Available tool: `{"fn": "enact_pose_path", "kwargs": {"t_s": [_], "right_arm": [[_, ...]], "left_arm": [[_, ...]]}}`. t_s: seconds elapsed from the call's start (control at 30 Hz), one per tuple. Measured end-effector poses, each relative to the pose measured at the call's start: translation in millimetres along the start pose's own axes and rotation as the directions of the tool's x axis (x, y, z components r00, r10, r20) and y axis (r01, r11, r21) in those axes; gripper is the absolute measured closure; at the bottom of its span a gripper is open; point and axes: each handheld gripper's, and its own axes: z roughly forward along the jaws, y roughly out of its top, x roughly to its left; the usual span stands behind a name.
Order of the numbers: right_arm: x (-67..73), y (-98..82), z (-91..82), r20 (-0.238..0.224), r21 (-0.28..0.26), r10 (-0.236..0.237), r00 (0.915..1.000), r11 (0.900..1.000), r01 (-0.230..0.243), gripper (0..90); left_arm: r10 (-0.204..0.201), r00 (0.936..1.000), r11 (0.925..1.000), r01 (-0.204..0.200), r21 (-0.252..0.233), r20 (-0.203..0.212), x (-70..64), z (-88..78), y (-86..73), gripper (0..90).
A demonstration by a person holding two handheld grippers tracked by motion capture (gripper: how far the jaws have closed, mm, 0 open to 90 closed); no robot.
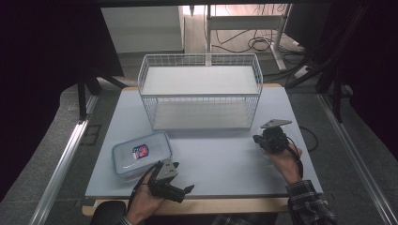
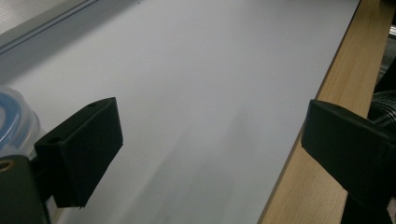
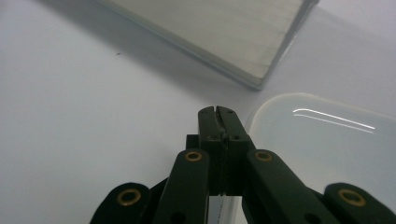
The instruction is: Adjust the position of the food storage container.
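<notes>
Right tongs (image 3: 218,111) clenched, empty, beside clear lid (image 3: 322,140); left tongs (image 2: 210,140) released by container (image 1: 141,153).

Clear lidded plastic container (image 1: 141,153), blue seal, flat on table's front-left.

Pale counter (image 1: 220,159) with a wooden front edge: white wire basket (image 1: 201,91) sits at the back, lidded plastic container (image 1: 141,153) near the front left

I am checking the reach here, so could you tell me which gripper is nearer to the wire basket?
Right. The right gripper sits just off the wire basket's near right corner; the left gripper is farther back, by the table's near edge.
</notes>
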Motion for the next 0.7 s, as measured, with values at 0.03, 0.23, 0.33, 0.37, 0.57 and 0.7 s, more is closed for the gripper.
{"fn": "enact_pose_path", "kwargs": {"t_s": [0.03, 0.23, 0.33, 0.37, 0.57, 0.7], "right_arm": [[-4.5, 2.4, 1.8, 0.013, 0.001, 0.009, 0.9999, 1.000, -0.009, 89.3], [-20.5, 3.3, 3.2, 0.051, -0.004, 0.058, 0.9970, 0.998, -0.058, 89.3], [-20.7, 2.3, 0.9, 0.044, -0.016, 0.063, 0.9970, 0.998, -0.063, 89.1], [-20.7, 2.3, 0.9, 0.044, -0.016, 0.063, 0.9970, 0.998, -0.063, 89.1], [-12.7, 1.0, -7.0, -0.003, -0.059, 0.058, 0.9983, 0.997, -0.058, 87.2], [0.7, -1.3, -13.5, -0.026, -0.077, 0.014, 0.9996, 0.997, -0.016, 87.2]], "left_arm": [[0.001, 1.0000, 1.0000, -0.001, 0.001, 0.000, -0.5, 0.0, 0.5, 5.3], [-0.015, 0.9995, 0.9999, 0.015, -0.001, 0.028, 0.3, -2.3, 3.4, 5.0], [-0.021, 0.9994, 0.9998, 0.021, -0.002, 0.026, 0.6, -4.0, 6.5, 6.3], [-0.021, 0.9994, 0.9998, 0.021, -0.002, 0.026, 0.6, -4.0, 6.5, 6.9], [-0.002, 0.9999, 0.9994, 0.001, -0.036, -0.013, 3.4, -18.5, 19.5, 21.2], [-0.036, 0.9984, 0.9978, 0.033, -0.058, -0.044, 17.5, -41.4, 21.9, 42.3]]}}
